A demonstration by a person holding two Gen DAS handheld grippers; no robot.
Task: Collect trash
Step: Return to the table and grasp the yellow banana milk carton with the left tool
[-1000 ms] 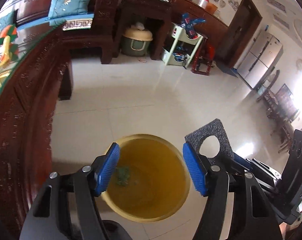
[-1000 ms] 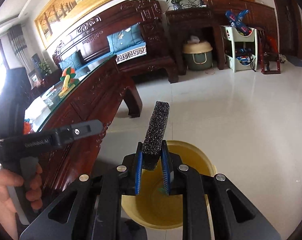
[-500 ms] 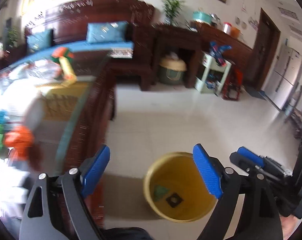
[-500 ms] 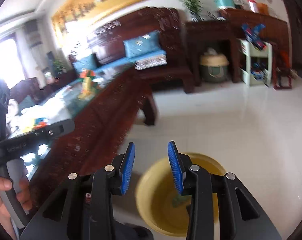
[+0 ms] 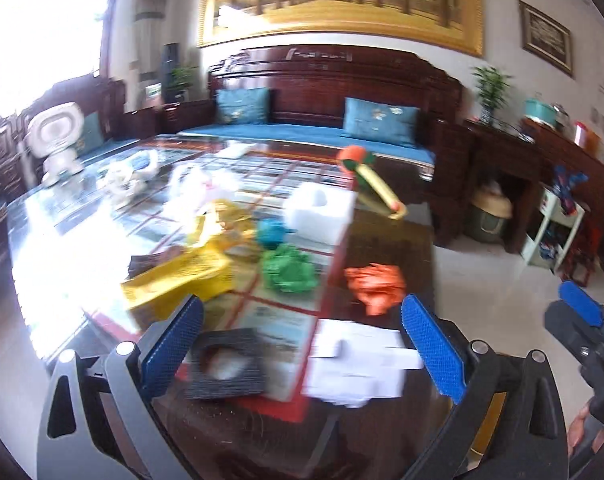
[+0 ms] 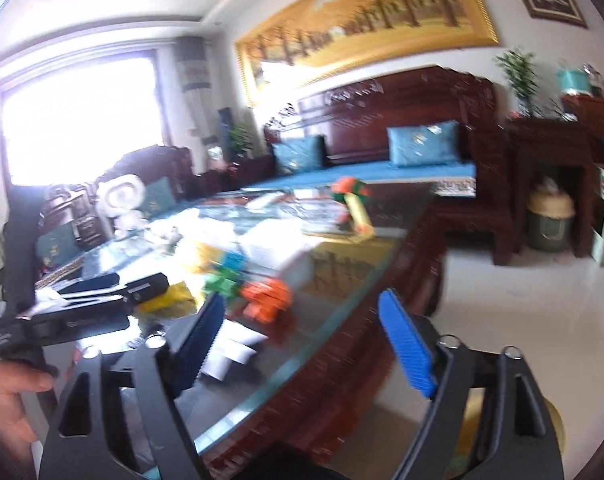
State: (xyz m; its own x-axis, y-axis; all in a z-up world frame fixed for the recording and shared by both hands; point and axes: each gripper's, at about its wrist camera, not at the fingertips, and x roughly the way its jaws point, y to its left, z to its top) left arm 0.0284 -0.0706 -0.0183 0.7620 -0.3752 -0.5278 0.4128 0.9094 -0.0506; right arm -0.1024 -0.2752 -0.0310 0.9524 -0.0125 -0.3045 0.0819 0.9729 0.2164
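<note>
Glass-topped bench [image 5: 82, 216] before the sofa [image 5: 302, 132] carries crumpled paper; both hand-held grippers, left [image 5: 302, 344] and right [image 6: 302, 344], are opening, empty.

No lettering can be read in either wrist view. A small white marking sits on the body of the left gripper [image 6: 62, 322], seen from the right wrist camera, but motion blur leaves it illegible. The printed mat under the glass top of the coffee table [image 5: 385, 248] shows pictures and grid lines only, too smeared to yield words.
</note>
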